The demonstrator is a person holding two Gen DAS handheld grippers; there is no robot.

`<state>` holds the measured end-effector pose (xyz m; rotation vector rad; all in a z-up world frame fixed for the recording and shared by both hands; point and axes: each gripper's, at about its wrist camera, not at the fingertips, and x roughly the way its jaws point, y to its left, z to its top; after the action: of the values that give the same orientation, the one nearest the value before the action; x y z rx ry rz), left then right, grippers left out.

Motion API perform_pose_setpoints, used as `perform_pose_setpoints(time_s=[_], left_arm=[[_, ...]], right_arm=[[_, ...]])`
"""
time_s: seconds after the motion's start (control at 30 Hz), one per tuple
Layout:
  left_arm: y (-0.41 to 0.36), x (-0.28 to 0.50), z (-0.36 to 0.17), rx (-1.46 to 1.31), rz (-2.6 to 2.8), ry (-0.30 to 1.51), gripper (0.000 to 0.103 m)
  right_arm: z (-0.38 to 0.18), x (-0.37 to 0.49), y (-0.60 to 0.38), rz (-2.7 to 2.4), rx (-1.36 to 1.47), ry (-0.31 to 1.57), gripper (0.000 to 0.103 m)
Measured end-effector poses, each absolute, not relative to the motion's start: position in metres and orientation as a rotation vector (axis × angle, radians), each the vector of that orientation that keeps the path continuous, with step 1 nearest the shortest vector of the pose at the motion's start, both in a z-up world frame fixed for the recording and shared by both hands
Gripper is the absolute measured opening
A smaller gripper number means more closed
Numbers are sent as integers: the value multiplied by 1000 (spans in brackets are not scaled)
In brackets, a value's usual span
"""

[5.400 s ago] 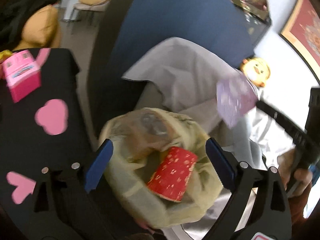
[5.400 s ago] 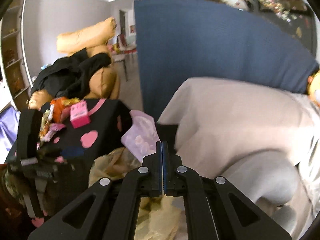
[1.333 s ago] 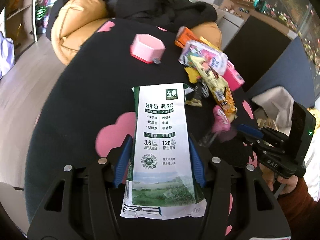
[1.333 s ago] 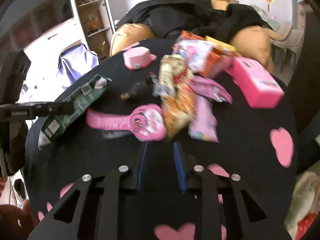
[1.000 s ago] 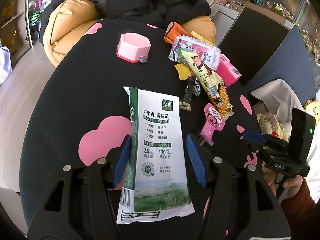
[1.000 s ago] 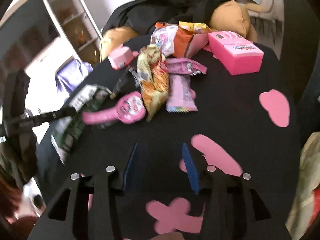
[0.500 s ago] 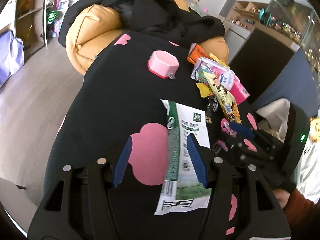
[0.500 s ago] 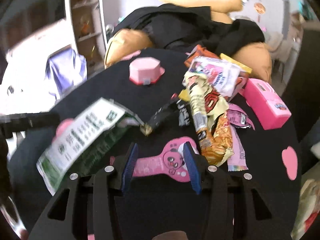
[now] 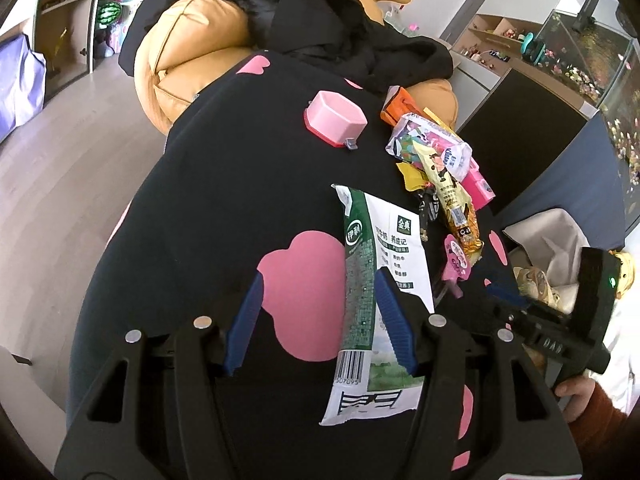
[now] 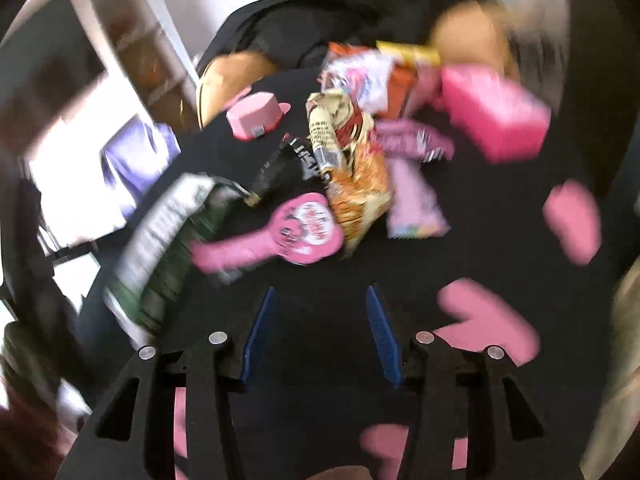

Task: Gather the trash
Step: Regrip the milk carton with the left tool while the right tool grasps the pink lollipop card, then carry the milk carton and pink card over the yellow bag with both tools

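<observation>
The flattened green-and-white milk carton (image 9: 380,276) lies on our black counter with pink hearts (image 9: 224,184), under the right-hand blade of our left gripper (image 9: 318,320), whose jaws stand apart, gripping nothing. Our right gripper (image 10: 320,332) is likewise spread and empty, with the pink paddle-shaped toy (image 10: 296,232) just ahead of it

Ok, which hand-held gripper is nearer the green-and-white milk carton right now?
Left. The left hand-held gripper is open over the milk carton, one finger across it. The right hand-held gripper, also open, sits beside it, nearer the pink paddle.
</observation>
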<state>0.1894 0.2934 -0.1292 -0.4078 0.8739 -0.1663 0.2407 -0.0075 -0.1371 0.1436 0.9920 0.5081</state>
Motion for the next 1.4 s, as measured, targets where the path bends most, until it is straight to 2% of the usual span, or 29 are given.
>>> perform_pose_setpoints(time_s=[0.07,0.2,0.4,0.53,0.57,0.8,1.17,1.23,1.27,1.4], left_arm=[[293,187,-127,-402,-169,871,55],[298,182,-123,-403,-160,861,55],[307,179,-123,-415,-146,856,55],[309,177,-124,-418,-148,857,55],[309,177,-124,-417,-151,854,55],[283,182,-118,-347,-210,857,62],[205,240,-130,-48,-146,979,62],[201,246,-133,-47,-143,1000,60],[201,247,-133,-52,-139,1000,52],[200,242,-121,-70,-134,965,50]], right_arm=[[-142,249,-4,479,248,993,45],[-146,268,24,430,274,982,47],[-146,280,69,358,70,914,54],[-144,284,79,374,-33,919,51],[-144,285,76,377,-52,915,48],[-124,259,28,374,-115,850,48],[-114,229,-31,355,-55,812,48],[-114,224,-37,359,-54,802,48],[-113,222,-40,361,-55,792,48],[-106,213,-53,366,-54,755,48]])
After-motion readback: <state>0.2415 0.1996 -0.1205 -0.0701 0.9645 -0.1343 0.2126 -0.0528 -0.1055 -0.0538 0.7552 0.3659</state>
